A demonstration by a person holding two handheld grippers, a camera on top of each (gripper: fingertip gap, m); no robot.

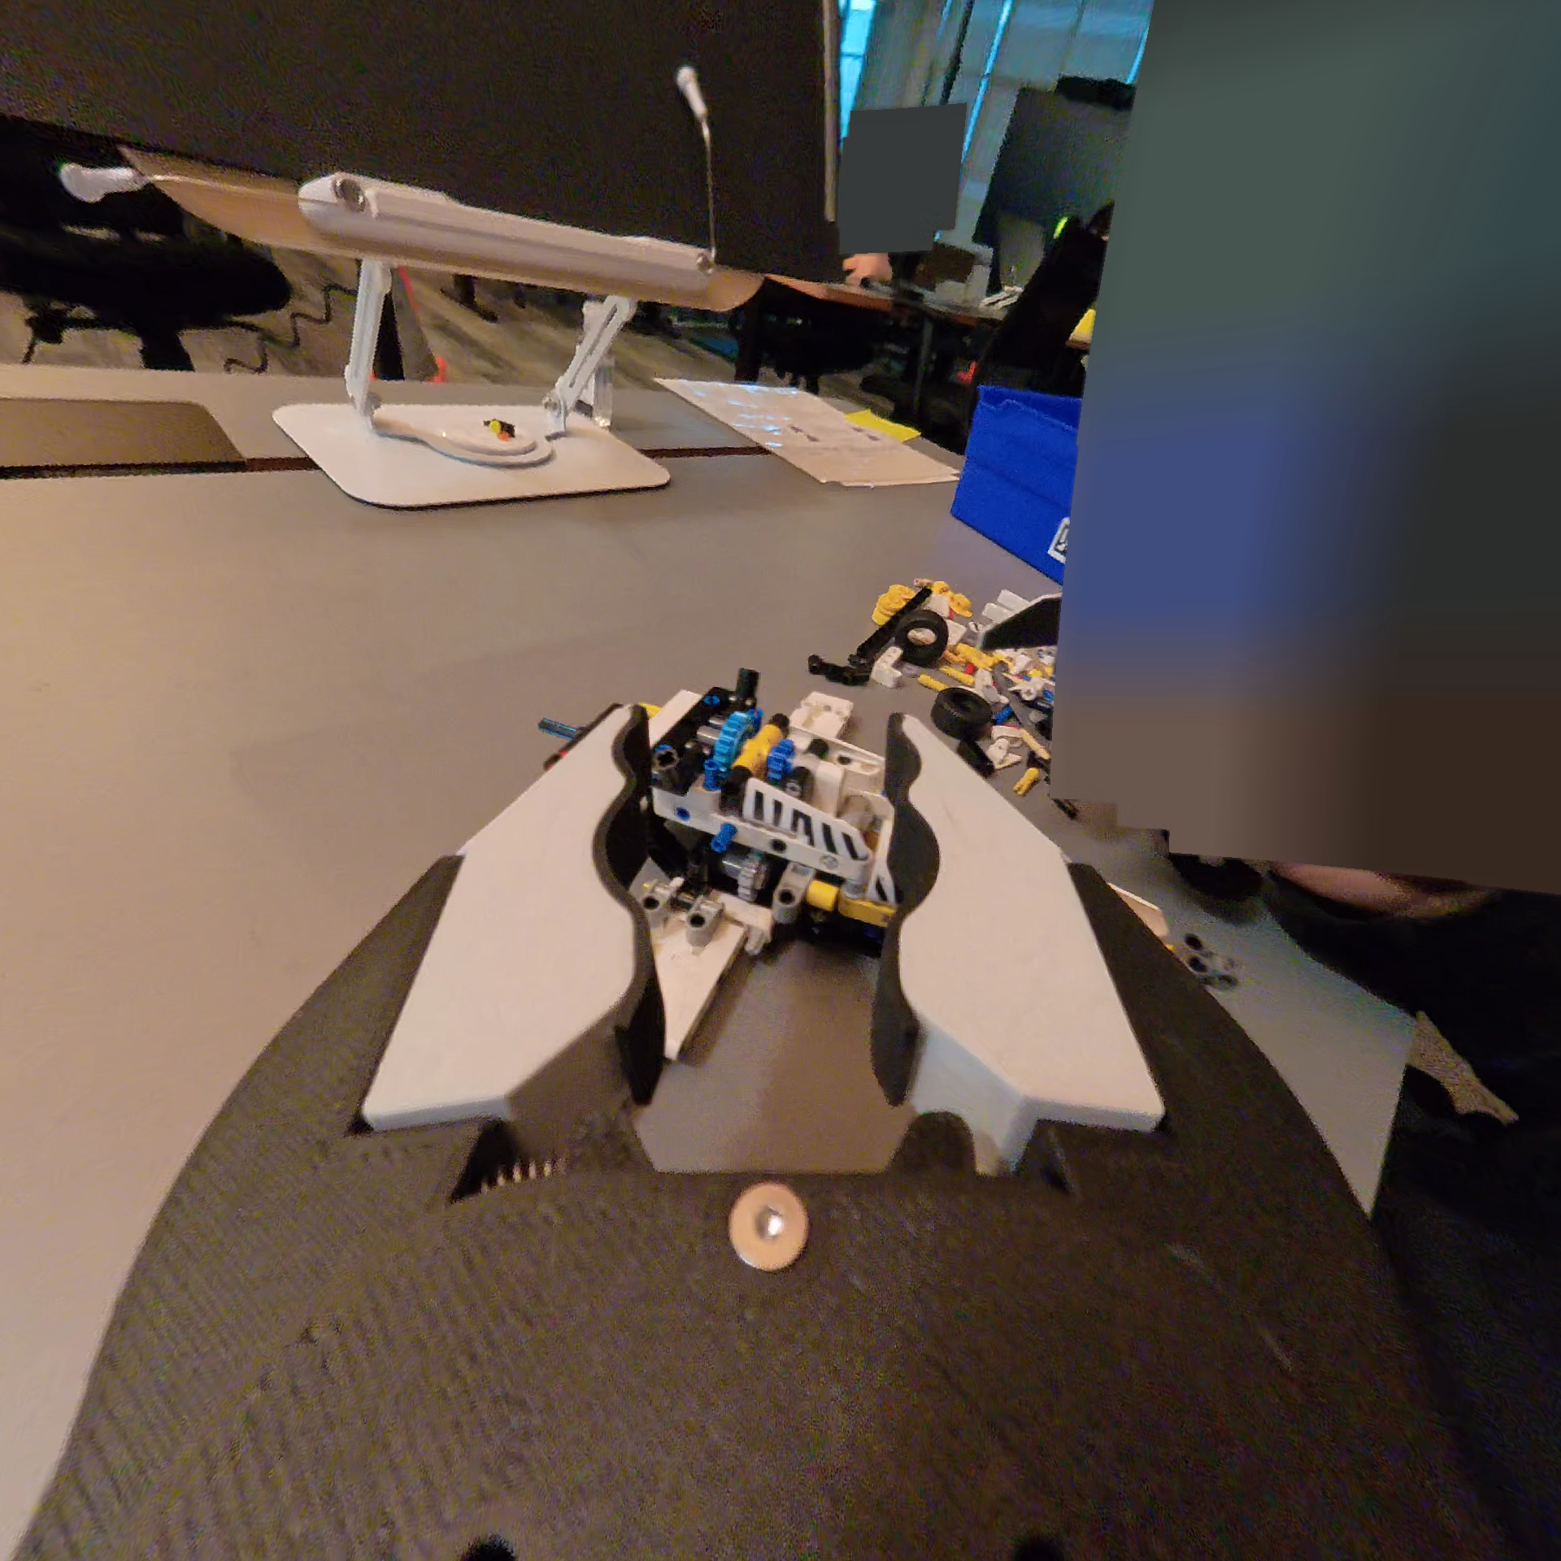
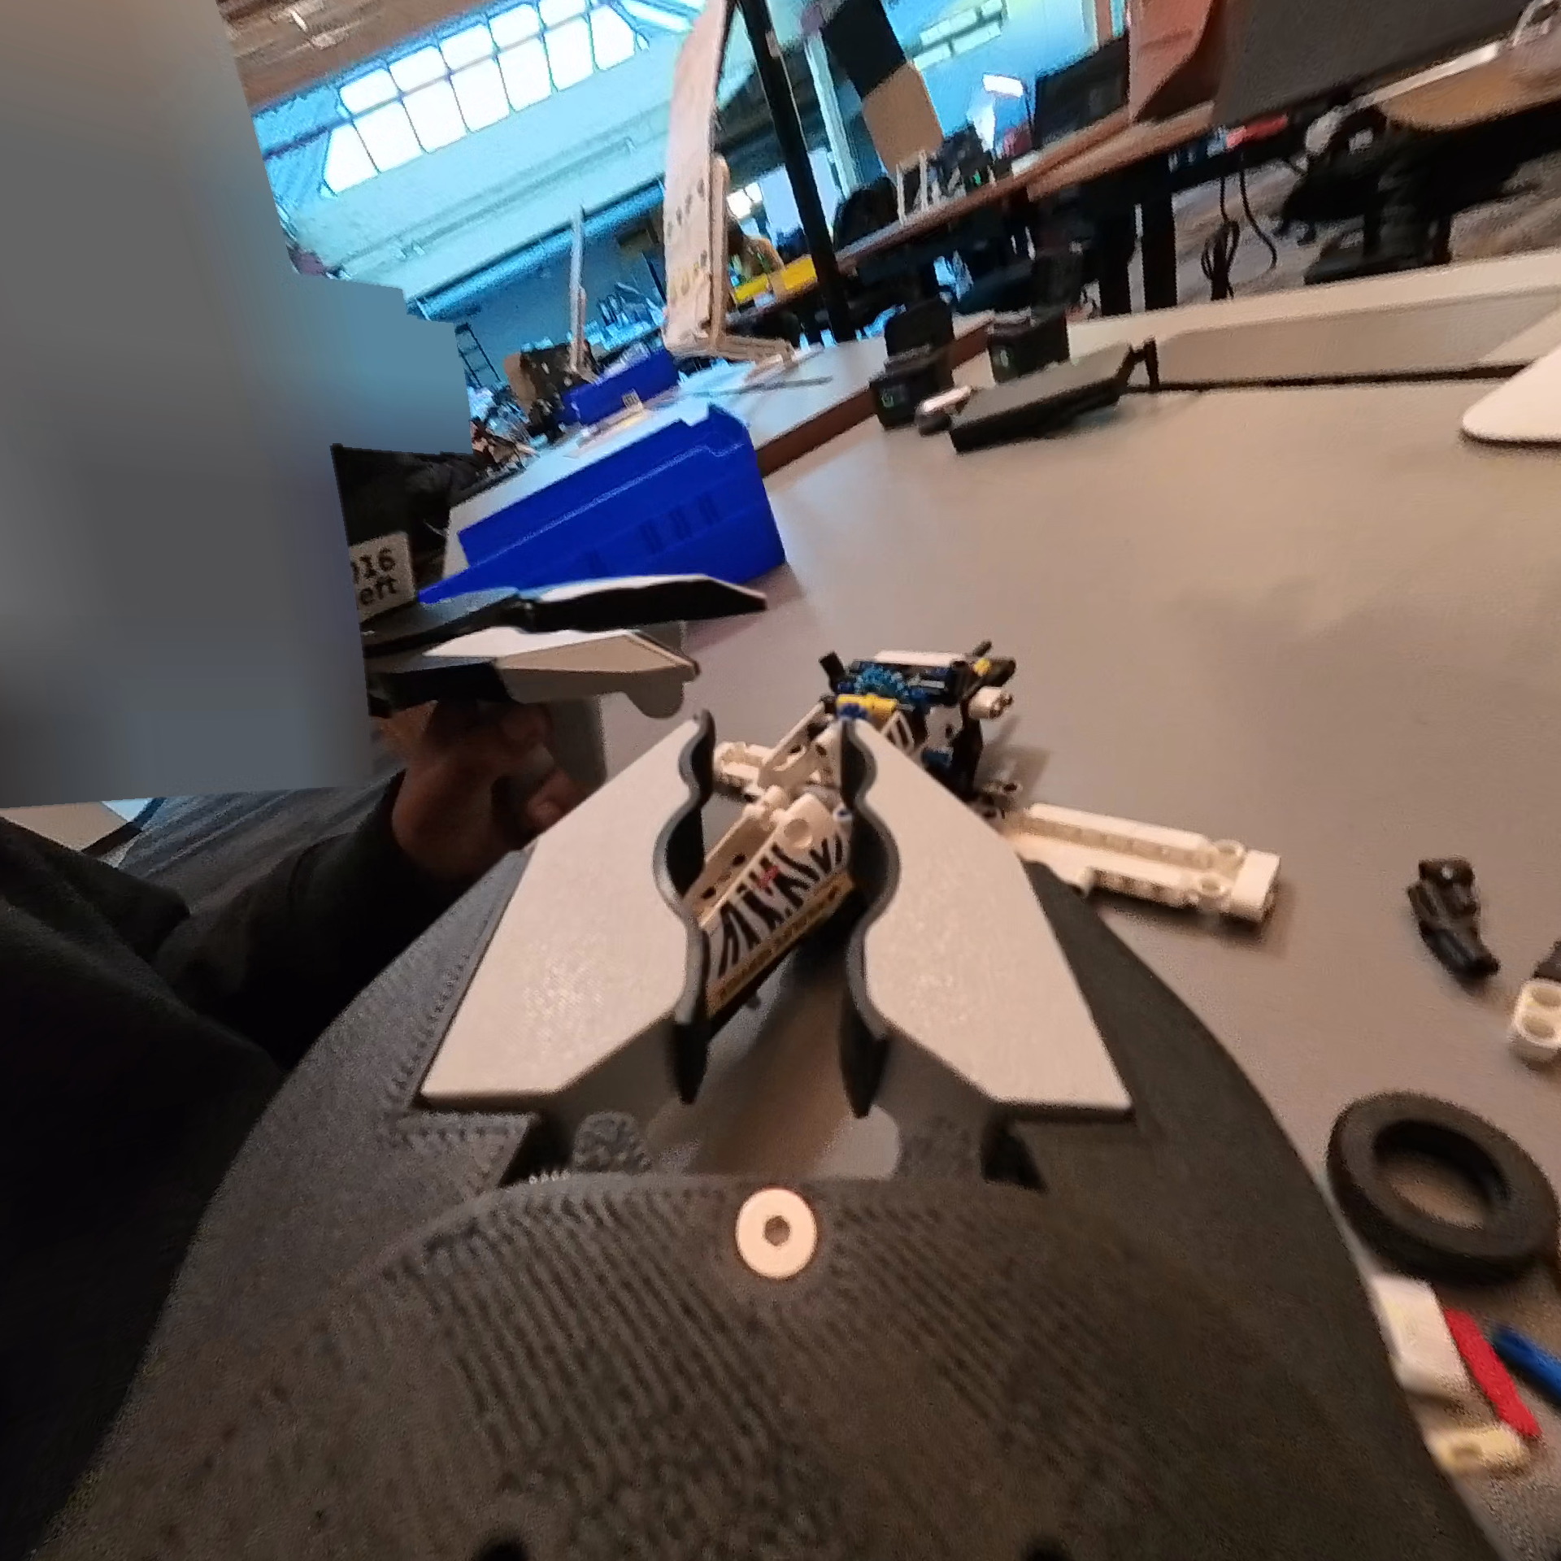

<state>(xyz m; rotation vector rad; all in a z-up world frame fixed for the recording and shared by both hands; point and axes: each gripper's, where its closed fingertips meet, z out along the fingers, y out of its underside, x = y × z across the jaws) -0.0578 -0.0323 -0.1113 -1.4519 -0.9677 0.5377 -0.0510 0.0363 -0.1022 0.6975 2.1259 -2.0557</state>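
Note:
A small toy-brick model (image 1: 785, 811), white, black, blue and yellow with a striped side panel, stands on the grey table (image 1: 338, 676). My left gripper (image 1: 767, 718) is open, with a finger on either side of the model in its own view. The right wrist view shows the left gripper (image 2: 726, 633) raised just left of the model (image 2: 929, 701), with nothing between its tips. My right gripper (image 2: 774, 725) is open. A white striped panel (image 2: 777, 904) stands between its fingers, with a dark slit at the left pad (image 2: 688, 760).
A pile of loose bricks and tyres (image 1: 971, 667) lies right of the model. A blue bin (image 2: 633, 524) stands behind. A long white beam (image 2: 1140, 853), a black tyre (image 2: 1436, 1182) and small parts lie at right. A white stand (image 1: 473, 456) is at the back.

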